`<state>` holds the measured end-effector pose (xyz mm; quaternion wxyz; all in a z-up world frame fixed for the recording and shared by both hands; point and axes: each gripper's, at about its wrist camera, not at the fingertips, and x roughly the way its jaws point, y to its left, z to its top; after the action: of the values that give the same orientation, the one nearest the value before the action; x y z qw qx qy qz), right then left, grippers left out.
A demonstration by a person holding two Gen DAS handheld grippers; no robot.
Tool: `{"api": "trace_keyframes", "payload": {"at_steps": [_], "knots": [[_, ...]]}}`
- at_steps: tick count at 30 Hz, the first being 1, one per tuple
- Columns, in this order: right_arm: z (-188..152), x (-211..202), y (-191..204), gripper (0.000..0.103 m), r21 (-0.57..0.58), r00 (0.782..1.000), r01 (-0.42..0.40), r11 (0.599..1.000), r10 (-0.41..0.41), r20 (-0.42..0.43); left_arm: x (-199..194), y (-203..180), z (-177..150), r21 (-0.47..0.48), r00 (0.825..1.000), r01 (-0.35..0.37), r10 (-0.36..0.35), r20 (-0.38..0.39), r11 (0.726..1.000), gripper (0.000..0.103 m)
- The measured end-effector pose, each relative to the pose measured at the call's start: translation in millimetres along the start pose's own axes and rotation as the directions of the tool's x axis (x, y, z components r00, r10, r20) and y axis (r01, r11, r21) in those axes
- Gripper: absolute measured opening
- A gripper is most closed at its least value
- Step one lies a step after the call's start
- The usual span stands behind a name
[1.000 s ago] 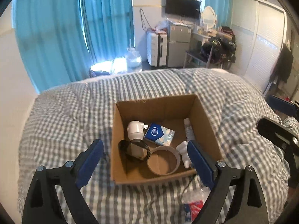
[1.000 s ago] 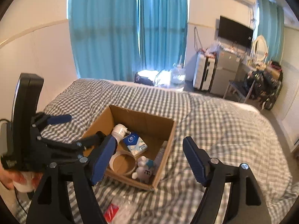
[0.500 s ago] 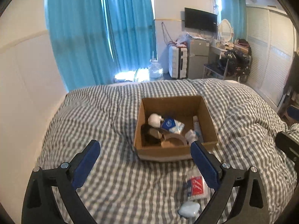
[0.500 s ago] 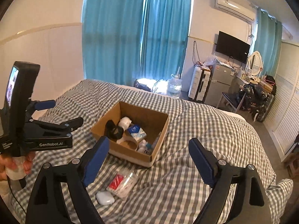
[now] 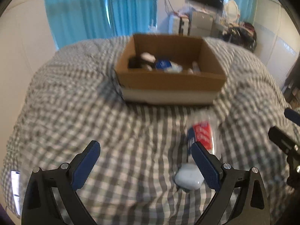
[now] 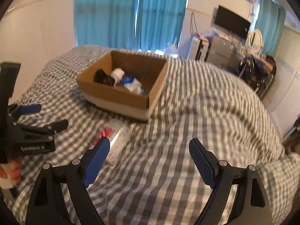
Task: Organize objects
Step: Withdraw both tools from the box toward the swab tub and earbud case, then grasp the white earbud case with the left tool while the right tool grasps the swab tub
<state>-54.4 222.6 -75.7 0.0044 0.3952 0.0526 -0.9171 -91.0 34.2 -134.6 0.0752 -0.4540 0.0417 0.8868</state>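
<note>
Spread wide and pitched steeply down over the checked quilt [image 5: 75, 97]: left gripper [image 5: 146, 162], blue pads far apart, nothing between them. Likewise wide and empty: right gripper [image 6: 149, 159], angled down over bare quilt, jaws having opened further within the last second but no longer widening. Seen from the right wrist view, left gripper at the left edge, black body with white lettering, held in a hand [image 6: 10, 168] low in that corner.

Compared with a second ago, both tools lower and pulled back from the cardboard box [image 5: 168, 82]: then framed right between the left pads and viewed from above, now farther up the frame and seen more from the side, with the pale band along its near wall showing. Newly in view near the left tool since then: a white earbud case [image 5: 187, 178], lying just inside the right-hand pad, and beyond it a clear plastic packet with a red and blue label [image 5: 202, 135], flat on the quilt between case and box. Same packet [image 6: 114, 136] just behind the right gripper's left-hand pad.

Farther off, box upright on the quilt, open-topped, holding a jumble: something dark, a white rounded item, a blue-and-white pack; blur hides finer detail. Behind the bed, blue curtains [image 6: 131, 15] and a wall-mounted screen [image 6: 232, 24].
</note>
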Motion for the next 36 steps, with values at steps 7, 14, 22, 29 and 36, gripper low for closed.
{"api": "trace_keyframes", "payload": {"at_steps": [7, 14, 22, 29, 36], "knots": [[-8.3, 19.0, -0.2, 0.087, 0.024, 0.999, -0.03, 0.999, 0.031, -0.04, 29.8, -19.8, -24.2, 0.066, 0.994, 0.064, -0.058, -0.092, 0.996, 0.1], [-8.5, 30.1, -2.5, 0.087, 0.051, 0.997, -0.037, 0.998, 0.041, -0.069, 58.5, -39.9, -39.2, 0.147, 0.976, 0.134, -0.106, -0.189, 0.98, 0.1], [-8.9, 33.4, -0.6, 0.087, 0.055, 0.996, -0.021, 0.998, 0.025, -0.085, 67.6, -50.6, -46.8, 0.193, 0.966, 0.197, -0.156, -0.208, 0.961, 0.063], [-8.5, 28.2, -0.6, 0.087, 0.053, 0.997, -0.006, 0.999, 0.01, -0.079, 36.7, -12.8, -32.7, 0.024, 0.948, 0.276, -0.268, -0.174, 0.961, 0.05], [-1.2, 32.0, 4.3, 0.087, 0.066, 0.996, -0.033, 0.997, 0.038, -0.079, 3.0, 23.3, -7.0, -0.012, 0.969, 0.239, -0.239, -0.061, 0.971, 0.05]]}}
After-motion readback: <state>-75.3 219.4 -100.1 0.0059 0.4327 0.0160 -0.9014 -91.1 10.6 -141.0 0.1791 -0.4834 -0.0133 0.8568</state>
